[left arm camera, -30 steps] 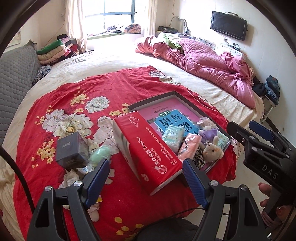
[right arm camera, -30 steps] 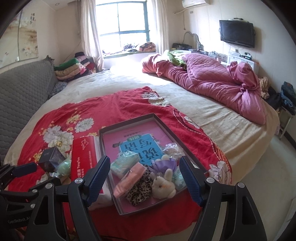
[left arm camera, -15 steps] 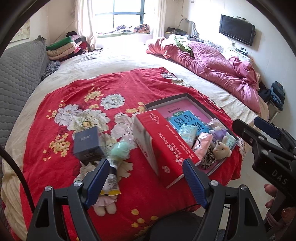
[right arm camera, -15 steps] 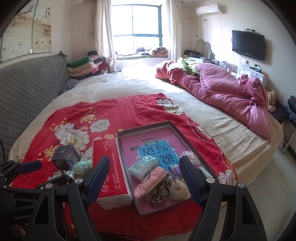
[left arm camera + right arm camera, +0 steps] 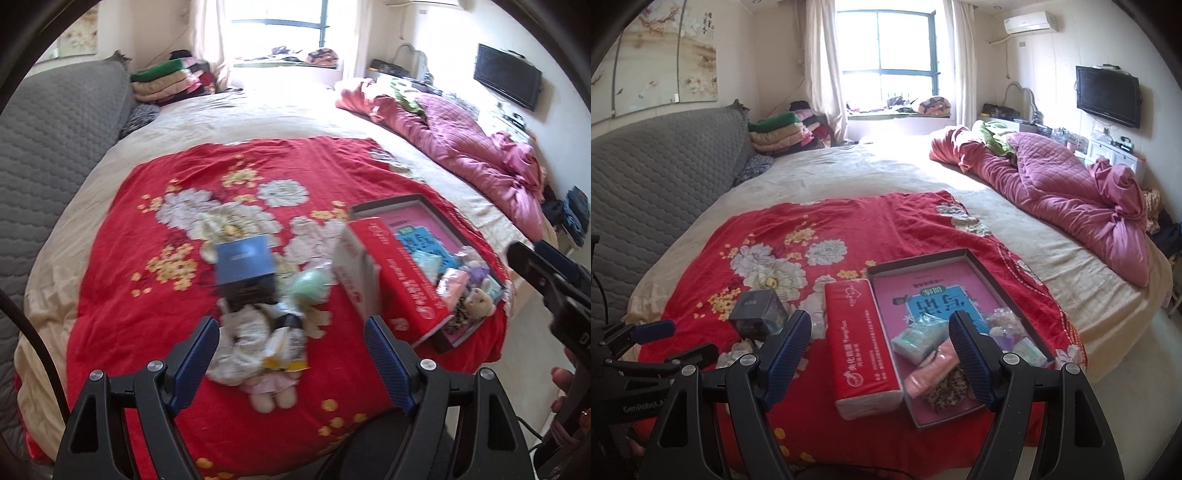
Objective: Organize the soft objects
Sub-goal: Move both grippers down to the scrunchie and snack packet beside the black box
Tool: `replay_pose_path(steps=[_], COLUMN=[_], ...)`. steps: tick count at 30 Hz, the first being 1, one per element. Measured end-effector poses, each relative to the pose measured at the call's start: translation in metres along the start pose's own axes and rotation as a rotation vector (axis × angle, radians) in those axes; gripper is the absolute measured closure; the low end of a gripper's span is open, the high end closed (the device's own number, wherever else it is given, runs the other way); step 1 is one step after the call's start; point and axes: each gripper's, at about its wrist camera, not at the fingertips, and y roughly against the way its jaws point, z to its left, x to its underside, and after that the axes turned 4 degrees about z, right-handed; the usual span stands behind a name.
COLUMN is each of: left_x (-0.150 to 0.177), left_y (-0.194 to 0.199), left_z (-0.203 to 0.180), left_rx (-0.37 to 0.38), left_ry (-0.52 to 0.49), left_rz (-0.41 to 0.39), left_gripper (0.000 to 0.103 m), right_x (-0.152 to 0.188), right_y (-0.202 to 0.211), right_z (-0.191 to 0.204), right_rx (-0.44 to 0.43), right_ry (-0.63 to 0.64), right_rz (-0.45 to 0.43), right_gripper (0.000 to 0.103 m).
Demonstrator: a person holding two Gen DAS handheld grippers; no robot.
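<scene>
A dark shallow box (image 5: 1015, 291) with a pink lining lies on the red floral blanket and holds several soft items: a pink pouch (image 5: 929, 373), a teal packet (image 5: 916, 338), a leopard-print piece (image 5: 945, 393) and a small plush bunny (image 5: 478, 301). A red tissue pack (image 5: 860, 339) lies against its left side. Left of it lie a plush doll (image 5: 269, 354), a green soft ball (image 5: 308, 290) and a dark cube box (image 5: 245, 267). My left gripper (image 5: 291, 354) is open over the doll. My right gripper (image 5: 881, 350) is open above the tissue pack and box.
A crumpled pink quilt (image 5: 1071, 203) lies on the bed's right side. A grey padded headboard (image 5: 657, 177) stands at the left, with folded blankets (image 5: 779, 134) by the window. The bed's front edge is just below the box. A TV (image 5: 1108, 96) hangs on the right wall.
Both grippers have pulled back and up from the bed. The left gripper has swung left, from the tissue pack to over the plush doll. Both stay open and empty.
</scene>
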Motion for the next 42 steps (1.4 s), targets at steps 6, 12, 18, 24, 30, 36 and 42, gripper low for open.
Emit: replay_pose_path(steps=[6, 12, 18, 24, 30, 36, 42], left_x=[0.005, 0.012, 0.021, 0.032, 0.041, 0.047, 0.048], left_y=[0.004, 0.004, -0.004, -0.02, -0.04, -0.059, -0.083], left_z=[0.038, 0.064, 0.083, 0.093, 0.099, 0.105, 0.109], left_rx=[-0.033, -0.05, -0.06, -0.065, -0.056, -0.041, -0.026], left_ry=[0.069, 0.107, 0.138, 0.149, 0.155, 0.158, 0.163], left_rz=[0.007, 0.013, 0.038, 0.068, 0.097, 0.12, 0.148], left_gripper=[0.023, 0.023, 0.023, 0.023, 0.023, 0.023, 0.021], right_x=[0.001, 0.002, 0.007, 0.016, 0.03, 0.041, 0.048], right_y=[-0.002, -0.006, -0.015, -0.029, -0.051, -0.071, -0.095], right_z=[0.017, 0.039, 0.058, 0.079, 0.104, 0.119, 0.128], right_rx=[-0.039, -0.075, -0.1, -0.13, -0.163, -0.177, -0.187], right_ry=[0.017, 0.05, 0.077, 0.1, 0.144, 0.164, 0.153], right_rz=[0.01, 0.023, 0.052, 0.089, 0.151, 0.198, 0.25], right_gripper=[0.025, 0.025, 0.025, 0.025, 0.025, 0.025, 0.025])
